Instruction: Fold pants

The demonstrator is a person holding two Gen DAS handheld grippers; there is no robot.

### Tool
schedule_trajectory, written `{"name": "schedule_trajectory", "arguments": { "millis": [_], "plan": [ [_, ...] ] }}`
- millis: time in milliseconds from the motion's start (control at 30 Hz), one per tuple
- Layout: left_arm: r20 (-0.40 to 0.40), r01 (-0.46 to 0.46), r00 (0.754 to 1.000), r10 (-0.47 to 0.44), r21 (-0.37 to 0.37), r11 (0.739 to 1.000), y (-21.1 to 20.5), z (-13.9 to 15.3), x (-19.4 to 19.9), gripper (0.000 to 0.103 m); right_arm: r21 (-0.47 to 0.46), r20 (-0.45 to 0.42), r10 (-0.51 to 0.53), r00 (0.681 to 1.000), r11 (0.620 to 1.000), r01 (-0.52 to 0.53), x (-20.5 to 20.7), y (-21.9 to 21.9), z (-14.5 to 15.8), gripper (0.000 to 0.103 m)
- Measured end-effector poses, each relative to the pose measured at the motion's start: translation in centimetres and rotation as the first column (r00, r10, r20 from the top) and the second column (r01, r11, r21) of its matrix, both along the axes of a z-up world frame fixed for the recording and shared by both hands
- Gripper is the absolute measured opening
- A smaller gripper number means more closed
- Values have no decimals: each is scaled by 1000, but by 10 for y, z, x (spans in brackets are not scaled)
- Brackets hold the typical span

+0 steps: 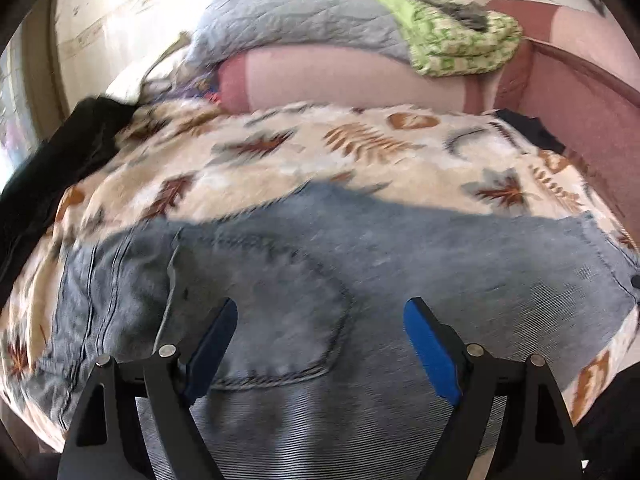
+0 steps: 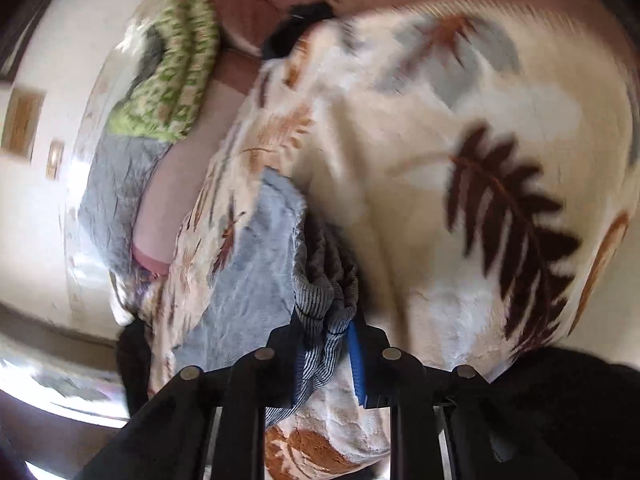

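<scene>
Presently, the jeans [image 1: 304,280] lie spread on the leaf-print blanket [image 1: 280,160] covering the bed. Left gripper [image 1: 320,344] hovers above the back pocket [image 1: 288,320], fingers wide apart and empty. Right gripper [image 2: 326,360] has its fingers clamped on a bunched denim edge. Step: starting a fold; next, carry that edge across, judged likely.

Blue denim pants [image 1: 280,248], cream leaf-print blanket [image 1: 304,160].
</scene>
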State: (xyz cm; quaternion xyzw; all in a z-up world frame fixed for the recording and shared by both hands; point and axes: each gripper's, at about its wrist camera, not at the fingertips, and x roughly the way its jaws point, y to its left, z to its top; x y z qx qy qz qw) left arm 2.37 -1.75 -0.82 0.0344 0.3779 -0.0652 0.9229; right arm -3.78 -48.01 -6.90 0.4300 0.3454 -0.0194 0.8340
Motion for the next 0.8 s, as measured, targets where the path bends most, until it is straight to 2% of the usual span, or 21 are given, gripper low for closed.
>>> {"name": "schedule_trajectory", "arguments": {
  "millis": [67, 133, 233, 267, 300, 333, 367, 400, 467, 533, 600, 667, 733, 767, 800],
  "plan": [
    [3, 38, 999, -38, -15, 999, -18, 10, 1, 86, -65, 23, 25, 999, 998, -23, 0, 7, 15, 20],
    [-21, 73, 997, -74, -52, 996, -40, 15, 6, 86, -58, -3, 11, 1000, 998, -11, 4, 4, 9, 20],
    [-48, 132, 990, -134, -54, 990, -75, 13, 12, 86, 57, -134, -3, 991, 998, 11, 12, -10, -31, 25],
    [-102, 166, 981, -167, -22, 986, -92, 3, 17, 86, 110, -110, -5, 994, 994, 17, 9, -16, -38, 25],
    [-151, 188, 971, -184, 14, 982, -105, -8, 21, 86, 140, -94, -5, 996, 990, 18, 6, -19, -38, 29],
    [-209, 226, 955, -212, 42, 973, -121, -22, 24, 86, 169, -81, 1, 997, 986, 12, 4, -22, -39, 42],
    [-256, 256, 938, -233, 60, 965, -131, -32, 26, 86, 200, -58, 14, 998, 980, -2, 4, -24, -37, 49],
    [-275, 264, 933, -233, 84, 961, -138, -37, 25, 86, 203, -53, 15, 998, 979, -4, 4, -26, -35, 55],
    [-221, 248, 949, -226, 79, 966, -143, -23, 21, 86, 183, -55, 23, 998, 983, -12, 5, -27, -31, 55],
    [-195, 246, 953, -232, 49, 968, -147, -7, 20, 86, 163, -46, 36, 998, 986, -28, 7, -26, -31, 55],
    [-172, 235, 960, -222, 58, 970, -155, 2, 22, 86, 156, -39, 38, 999, 987, -32, 7, -24, -33, 55],
    [-206, 215, 959, -194, 87, 973, -166, -8, 28, 86, 145, -37, 35, 999, 989, -29, 8, -21, -33, 55],
    [-275, 216, 945, -176, 123, 969, -175, -30, 35, 86, 133, -40, 38, 998, 991, -32, 11, -17, -31, 55],
    [-283, 209, 945, -165, 133, 969, -176, -38, 36, 89, 125, -42, 39, 998, 992, -34, 11, -16, -30, 55],
    [-254, 189, 955, -152, 129, 973, -174, -38, 33, 91, 116, -45, 40, 998, 993, -35, 10, -16, -31, 53]
  ]
}}
